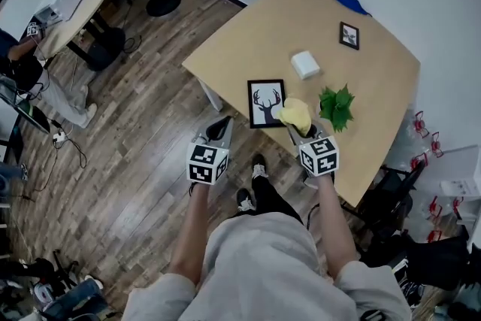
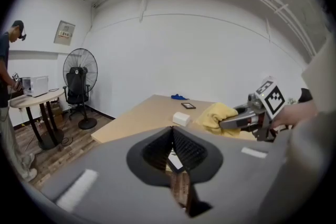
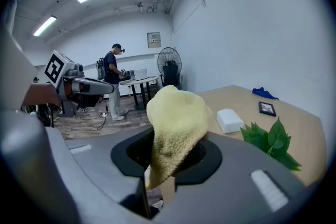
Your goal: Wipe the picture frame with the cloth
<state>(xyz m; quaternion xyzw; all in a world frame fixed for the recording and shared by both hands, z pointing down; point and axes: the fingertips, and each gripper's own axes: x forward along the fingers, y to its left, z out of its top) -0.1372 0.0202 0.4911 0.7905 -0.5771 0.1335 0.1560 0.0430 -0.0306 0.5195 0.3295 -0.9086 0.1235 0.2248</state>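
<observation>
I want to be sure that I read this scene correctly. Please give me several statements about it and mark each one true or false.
1. The right claw is shut on the yellow cloth. True.
2. The left claw grips the deer picture frame. False: it is shut on nothing and does not touch the frame.
3. In the head view, the green plant lies on the table to the right of the deer picture frame. True.
4. The white box stands on the floor. False: it rests on the table, beyond the deer picture frame.
5. Only one frame is on the table. False: a small frame lies farther back.
</observation>
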